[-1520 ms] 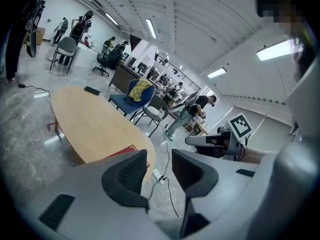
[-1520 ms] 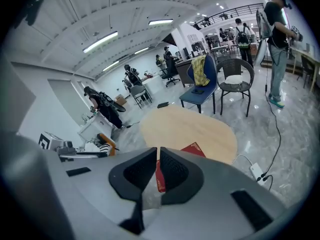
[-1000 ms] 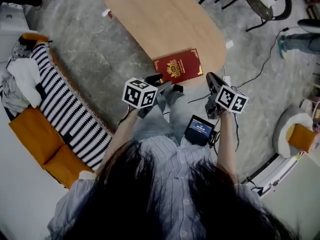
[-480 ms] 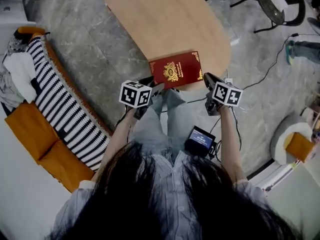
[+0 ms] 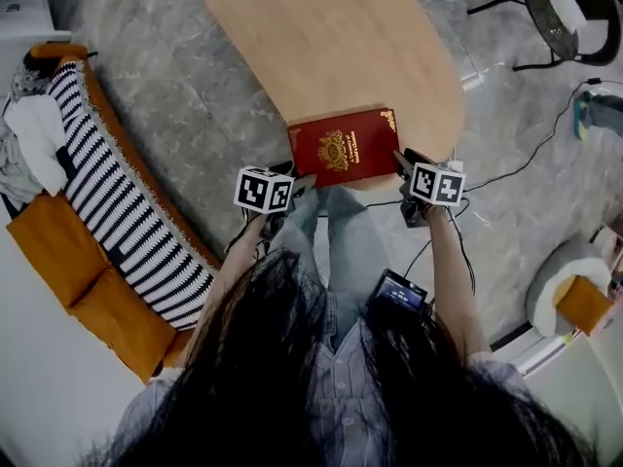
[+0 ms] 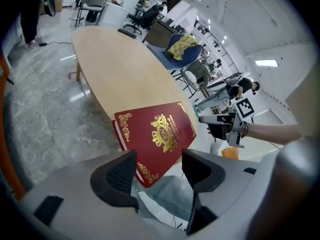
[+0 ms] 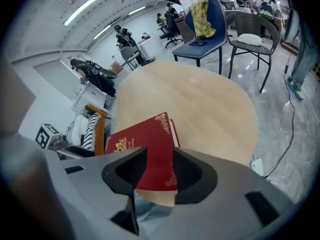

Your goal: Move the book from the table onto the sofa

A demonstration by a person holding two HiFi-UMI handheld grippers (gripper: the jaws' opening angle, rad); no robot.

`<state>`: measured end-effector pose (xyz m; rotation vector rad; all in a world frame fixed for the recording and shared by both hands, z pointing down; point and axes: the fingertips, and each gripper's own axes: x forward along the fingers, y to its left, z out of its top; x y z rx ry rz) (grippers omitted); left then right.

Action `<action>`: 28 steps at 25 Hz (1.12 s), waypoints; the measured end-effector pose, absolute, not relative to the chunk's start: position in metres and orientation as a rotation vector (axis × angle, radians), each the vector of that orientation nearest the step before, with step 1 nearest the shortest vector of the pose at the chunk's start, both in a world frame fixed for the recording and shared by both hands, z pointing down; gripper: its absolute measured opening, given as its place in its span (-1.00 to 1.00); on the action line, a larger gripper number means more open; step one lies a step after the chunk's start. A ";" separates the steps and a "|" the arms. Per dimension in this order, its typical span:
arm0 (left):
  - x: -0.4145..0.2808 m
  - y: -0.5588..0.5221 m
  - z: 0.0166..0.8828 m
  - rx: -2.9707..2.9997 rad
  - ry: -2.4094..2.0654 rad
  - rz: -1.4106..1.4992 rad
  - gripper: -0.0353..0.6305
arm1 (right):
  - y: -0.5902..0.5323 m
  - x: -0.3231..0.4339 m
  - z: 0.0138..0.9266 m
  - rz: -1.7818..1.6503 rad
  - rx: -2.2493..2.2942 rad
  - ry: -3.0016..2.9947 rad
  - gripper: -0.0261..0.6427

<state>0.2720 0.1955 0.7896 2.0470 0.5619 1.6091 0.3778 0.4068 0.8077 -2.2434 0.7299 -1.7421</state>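
red book (image 5: 343,147) — left gripper (image 5: 307,180), right gripper (image 5: 403,159) now lower, jaws just opened

table (image 5: 341,37): far end running off the head view's top edge
sofa (image 5: 58,251): near end disappearing under the person's hair (image 5: 292,377)
book (image 5: 344,147): gilt lettering showing too small to read
book, near edge: sitting behind the right gripper (image 7: 159,160) in its own view

Head view steeply down; both gripper views close, sharing book (image 5: 343,147).
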 end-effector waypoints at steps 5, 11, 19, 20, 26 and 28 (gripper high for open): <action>0.269 0.190 0.820 1.951 0.439 1.591 -0.05 | 0.415 0.381 0.837 -1.803 -2.229 0.704 -0.47; 0.270 0.189 0.848 1.899 0.354 1.592 -0.05 | 0.415 0.375 0.855 -1.820 -2.187 0.758 -0.47; 0.262 0.199 0.871 1.804 0.222 1.498 -0.05 | 0.412 0.372 0.861 -1.761 -2.055 0.718 -0.48; 0.260 0.199 0.871 1.779 0.196 1.471 -0.05 | 0.412 0.371 0.861 -1.745 -2.053 0.718 -0.48; 0.258 0.203 0.871 1.705 0.091 1.405 -0.09 | 0.413 0.368 0.860 -1.752 -2.096 0.768 -0.51; 0.259 0.203 0.869 1.733 0.088 1.423 -0.10 | 0.415 0.362 0.859 -1.805 -2.076 0.813 -0.54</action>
